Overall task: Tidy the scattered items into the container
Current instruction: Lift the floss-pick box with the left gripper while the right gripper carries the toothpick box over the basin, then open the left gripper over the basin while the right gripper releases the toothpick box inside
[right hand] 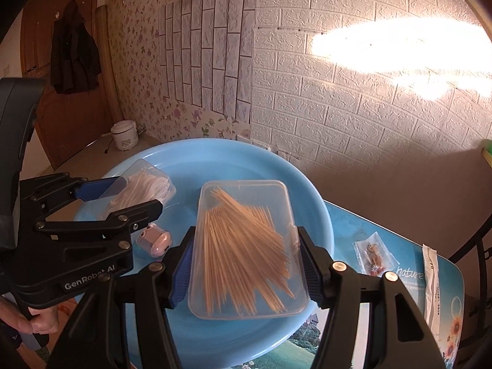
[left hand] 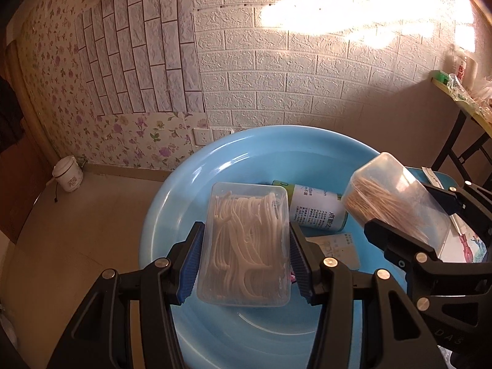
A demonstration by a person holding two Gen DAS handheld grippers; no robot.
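My left gripper (left hand: 244,255) is clamped on a clear box of floss picks (left hand: 244,246); its blue pads press the box's two long sides, and the box juts forward from between the fingers, tilted down over the blue basin (left hand: 172,190); my right gripper (right hand: 246,264) grips a clear box of toothpicks (right hand: 246,246) the same way, pads against its long sides, lid facing the camera; that box too hangs above the basin, over its right half as my right wrist view shows it. From the left wrist view the toothpick box sits to the right of the floss box and apart from it, carried higher in the frame; from the right wrist view the floss box lies to the left, farther off, with my left gripper's fingers on either side of it. Neither box touches the basin floor as far as I can tell; both are held in the air above it. In the basin, beneath and beyond the floss box, lies a white and green canister (left hand: 319,209) on its side, and beside it a flat paper card (left hand: 338,246); a small pink case (right hand: 153,241) rests in the basin between my two grippers. On the blue table (right hand: 409,240) to the right of the basin lie a small clear packet (right hand: 373,256) and a long white wrapped strip (right hand: 430,283), well apart from both grippers; my hand (right hand: 33,319) on the left handle shows at the lower left edge.
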